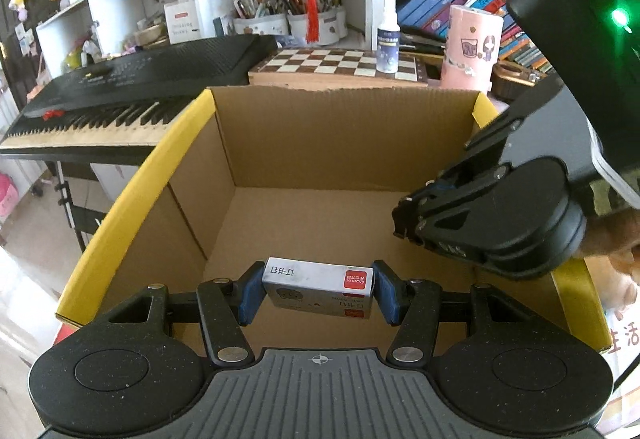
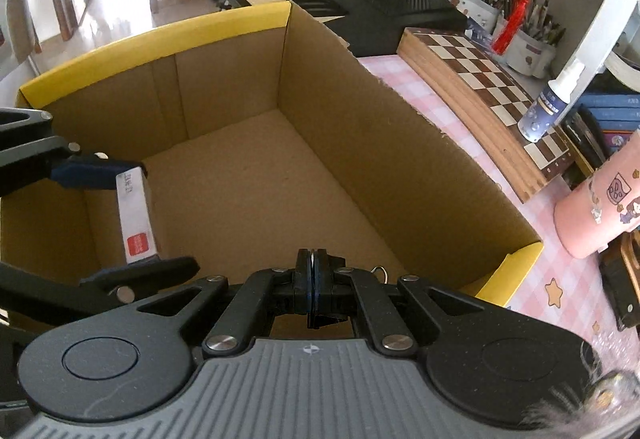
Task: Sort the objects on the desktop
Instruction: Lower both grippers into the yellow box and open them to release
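While the left gripper is clamping a small box of staples between its blue pads, it is holding that box just inside the near end of an open cardboard box, above the bare floor and not yet resting on it. Beside it, the right gripper is hanging over the same cardboard box with its jaws pressed together; something small and dark with a wire loop seems to be sitting just behind them, but what it is I cannot tell. The cardboard box is looking empty, so the sorting is, in my judgement, only beginning: nothing is lying in there yet. Farther back, a spray bottle is standing on a chessboard, a pink tin is waiting near it, and behind them pen pots are crowding the shelf beside a keyboard.
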Demonstrator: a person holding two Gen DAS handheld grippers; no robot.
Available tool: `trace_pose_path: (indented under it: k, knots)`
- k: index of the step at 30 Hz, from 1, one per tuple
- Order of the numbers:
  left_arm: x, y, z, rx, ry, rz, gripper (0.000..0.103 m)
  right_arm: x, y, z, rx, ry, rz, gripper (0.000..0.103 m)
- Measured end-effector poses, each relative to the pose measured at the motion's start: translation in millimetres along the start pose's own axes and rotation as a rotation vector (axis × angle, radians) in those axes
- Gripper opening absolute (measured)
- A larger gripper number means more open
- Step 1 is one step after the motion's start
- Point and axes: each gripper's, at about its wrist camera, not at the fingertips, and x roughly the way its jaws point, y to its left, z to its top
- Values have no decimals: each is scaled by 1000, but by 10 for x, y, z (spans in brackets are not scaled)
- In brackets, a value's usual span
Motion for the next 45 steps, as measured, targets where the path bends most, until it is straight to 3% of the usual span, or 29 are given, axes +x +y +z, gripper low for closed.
trace_pose_path:
  k: [12, 18, 28, 34, 37, 45]
  knots:
    - [-4, -47, -5, 13, -6, -1, 56, 37, -10, 1, -33, 1, -7, 2]
    - [-111, -23, 34, -3, -69, 7, 58, -10, -35, 9, 6, -27, -13, 2]
    - [-448, 31, 68, 13, -184, 45, 62, -421, 44, 13, 97, -152, -67, 3]
    - [-691, 198, 19, -25, -238, 67, 69, -782, 129, -98, 196, -263, -116, 12]
    - [-801, 289, -17, -51, -256, 74, 70, -940, 171, -164, 259, -313, -150, 25]
    - [-1029, 433, -156, -69, -285, 68, 70, -1294, 296, -438, 414, -415, -253, 26]
